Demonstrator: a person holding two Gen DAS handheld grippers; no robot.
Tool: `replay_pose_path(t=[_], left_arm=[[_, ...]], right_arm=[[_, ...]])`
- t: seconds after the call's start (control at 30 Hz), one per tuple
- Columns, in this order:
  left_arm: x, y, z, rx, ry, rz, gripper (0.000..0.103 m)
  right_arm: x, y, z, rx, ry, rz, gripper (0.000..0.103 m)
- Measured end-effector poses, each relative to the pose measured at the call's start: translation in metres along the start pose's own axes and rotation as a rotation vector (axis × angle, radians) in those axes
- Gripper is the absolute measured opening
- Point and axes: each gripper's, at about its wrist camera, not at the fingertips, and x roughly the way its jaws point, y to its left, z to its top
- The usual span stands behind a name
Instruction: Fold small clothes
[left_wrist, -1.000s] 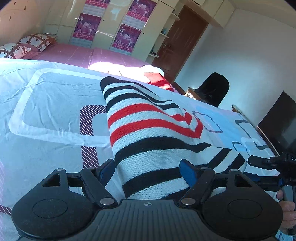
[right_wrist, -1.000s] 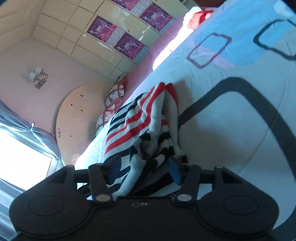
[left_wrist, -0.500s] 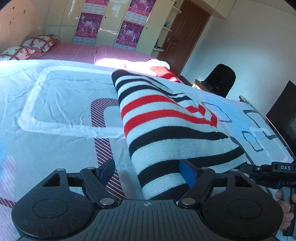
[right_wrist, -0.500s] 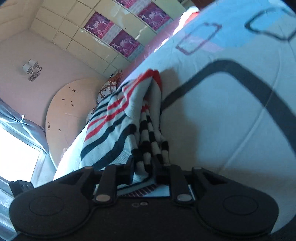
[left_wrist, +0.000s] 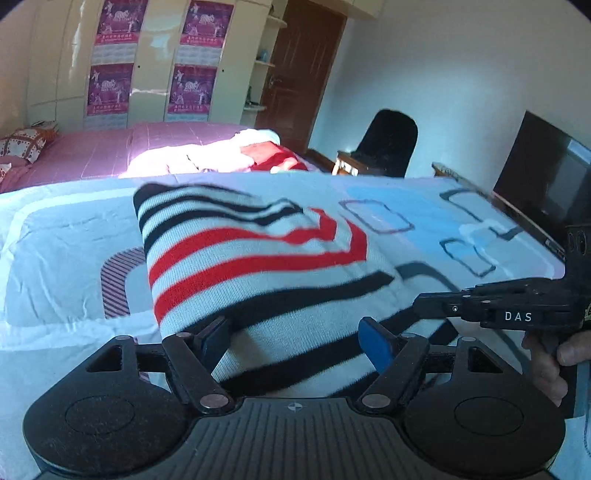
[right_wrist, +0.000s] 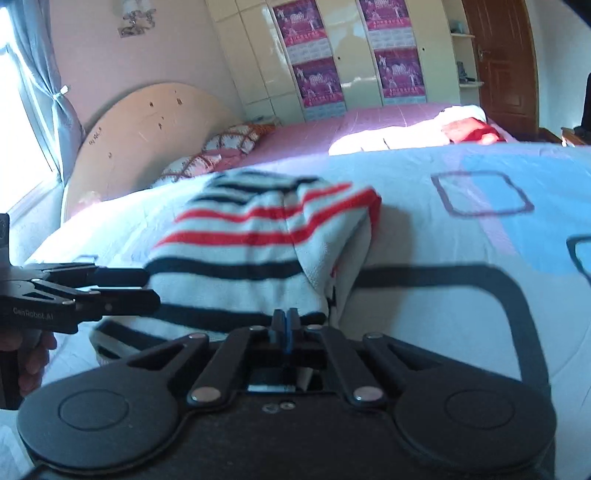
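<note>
On the bed with the pale blue and white patterned sheet (left_wrist: 66, 258) lies the knitted sweater with white, black and red stripes (left_wrist: 258, 266), spread across the middle of the sheet, its near hem lifted toward both cameras. The left gripper (left_wrist: 295, 336), black with blue pads, has its jaws spread wide apart; the sweater's near edge lies between and over them, with neither pad pressing on it. In the left wrist view the right gripper (left_wrist: 424, 306) reaches in from the right side at the sweater's near right edge, with part of the person's hand (left_wrist: 554, 362) on its handle.

In the right wrist view the right gripper (right_wrist: 284, 328) has its jaws clenched together on the near hem of the sweater (right_wrist: 251, 240), which rises in a fold with its right side doubled over. The left gripper (right_wrist: 110, 291) shows at the left, at the sweater's near left edge.

Beyond the sheet are a pink bedspread (right_wrist: 314, 129), checked pillows (right_wrist: 229, 142), a red cloth (left_wrist: 273, 157) in a sunlit patch, a cream wardrobe with pink posters (left_wrist: 147, 62), a brown door (left_wrist: 295, 66), a black chair (left_wrist: 388, 147) and a dark television screen (left_wrist: 546, 181).
</note>
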Motion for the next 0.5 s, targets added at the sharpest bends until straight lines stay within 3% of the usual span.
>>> replay_pose_path(t=[0.03, 0.07, 0.17, 0.27, 0.37, 0.5], left_arm=[[0.000, 0.003, 0.006, -0.001, -0.023, 0.008, 0.076], [0.004, 0.008, 0.015, 0.005, -0.032, 0.030, 0.076], [0.023, 0.019, 0.041, 0.021, -0.044, 0.075, 0.076], [0.053, 0.034, 0.057, 0.005, 0.023, 0.124, 0.076], [0.075, 0.040, 0.056, 0.014, 0.086, 0.146, 0.076], [0.081, 0.035, 0.051, 0.050, 0.094, 0.166, 0.076]], right_arm=[[0.003, -0.001, 0.008, -0.001, -0.026, -0.015, 0.024], [0.009, -0.005, 0.016, -0.002, -0.038, -0.039, 0.026], [0.037, -0.014, 0.039, -0.014, -0.050, -0.060, 0.023], [0.066, -0.021, 0.053, -0.021, -0.023, -0.080, 0.018], [0.096, -0.026, 0.050, -0.069, 0.068, -0.119, 0.017], [0.101, -0.029, 0.044, -0.078, 0.067, -0.114, 0.017]])
